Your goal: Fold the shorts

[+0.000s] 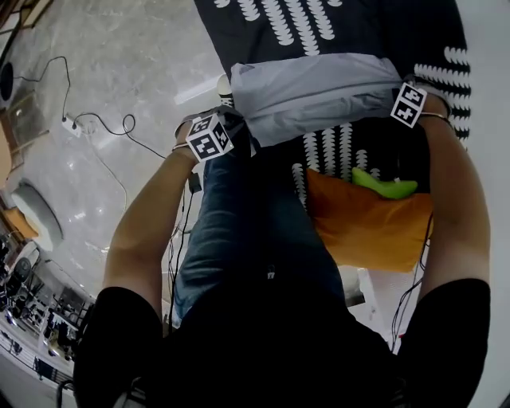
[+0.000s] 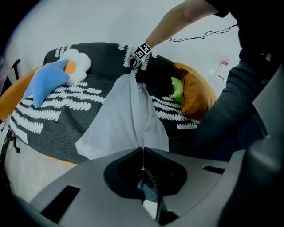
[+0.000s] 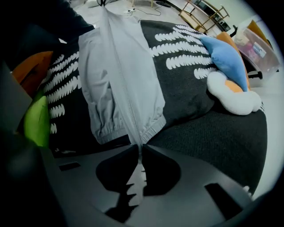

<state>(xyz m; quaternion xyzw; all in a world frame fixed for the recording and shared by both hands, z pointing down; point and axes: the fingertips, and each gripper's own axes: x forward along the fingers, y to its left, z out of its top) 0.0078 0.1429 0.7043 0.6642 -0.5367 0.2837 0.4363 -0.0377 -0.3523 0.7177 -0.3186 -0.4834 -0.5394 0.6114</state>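
Light grey shorts [image 1: 315, 94] hang stretched between my two grippers above a black cover with white leaf print [image 1: 335, 24]. My left gripper [image 1: 233, 118] is shut on one end of the shorts, its marker cube just below it. My right gripper [image 1: 405, 94] is shut on the other end. In the left gripper view the jaws [image 2: 143, 153] meet on a taut fold of the shorts [image 2: 126, 119], which runs away to the right gripper's cube [image 2: 142, 52]. In the right gripper view the jaws [image 3: 141, 150] pinch the gathered hem of the shorts [image 3: 117, 80].
An orange cushion [image 1: 366, 227] with a green thing [image 1: 382, 187] on it lies near my right arm. A blue star pillow [image 2: 46, 82] and a white flower pillow [image 2: 77, 63] sit at the cover's far side. A power strip [image 1: 72, 123] and cables lie on the floor at left.
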